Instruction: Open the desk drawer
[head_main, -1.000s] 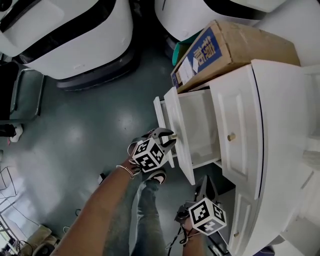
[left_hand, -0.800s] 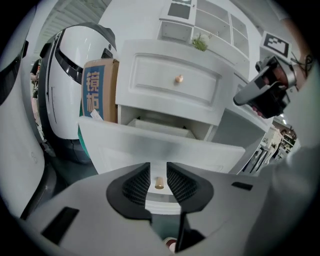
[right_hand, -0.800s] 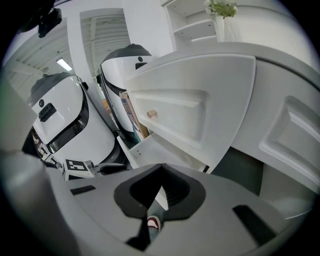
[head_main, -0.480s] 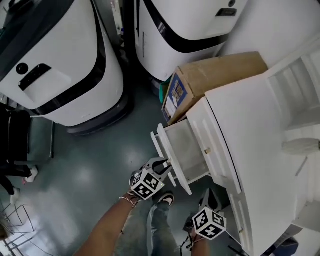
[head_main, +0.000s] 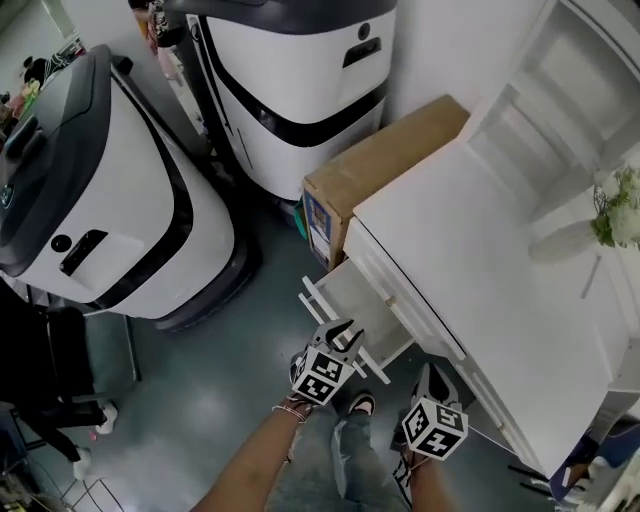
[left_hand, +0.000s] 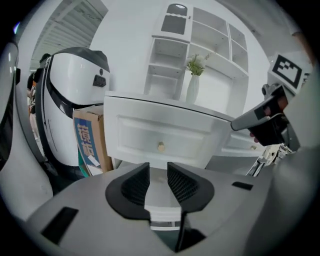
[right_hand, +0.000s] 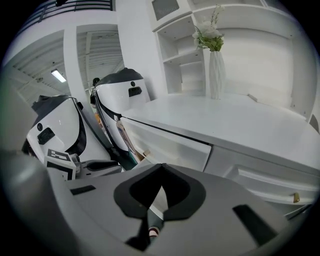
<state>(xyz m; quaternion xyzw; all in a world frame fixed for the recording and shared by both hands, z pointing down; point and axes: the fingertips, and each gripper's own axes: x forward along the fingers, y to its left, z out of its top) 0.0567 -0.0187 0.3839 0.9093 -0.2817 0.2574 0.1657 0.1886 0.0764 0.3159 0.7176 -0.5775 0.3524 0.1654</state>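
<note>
Two big white machines (head_main: 110, 210) w/ black trim stand at the back on the grey floor (head_main: 200, 400); white table (head_main: 480, 270) fills the right of the head view, w/ a vase (head_main: 565, 240) on top by the shelf unit; cardboard box (head_main: 385, 160) is wedged betw. the table's end and the nearer machine.

Drawer (head_main: 350, 300) at the table's end, next to the box, sticks well out of the table, interior showing and looking empty; it is out in the earlier pics too, so no further travel in the last sec.

What changed: a sec ago the left gripper (head_main: 342, 332) had its fingers at the drawer's knob (left_hand: 161, 146); now it sits just in front of the drawer front, off it; its fingers have just been opening and stand apart w/ nothing betw. them; the left gripper view shows the knob free, a little beyond the fingertips. Both grippers have come up w/ the person, and the head view takes in much more of the room than before.

Right gripper (head_main: 432, 378) hangs lower, beside the table's front, apart from the drawer; fingers together at the tips, holding nothing; no part in the pull as far as seen.

Judgement: drawer open, knob released, so task looks basically done; this is the back-off phase; only risk is bumping the protruding drawer front while pulling away.
</note>
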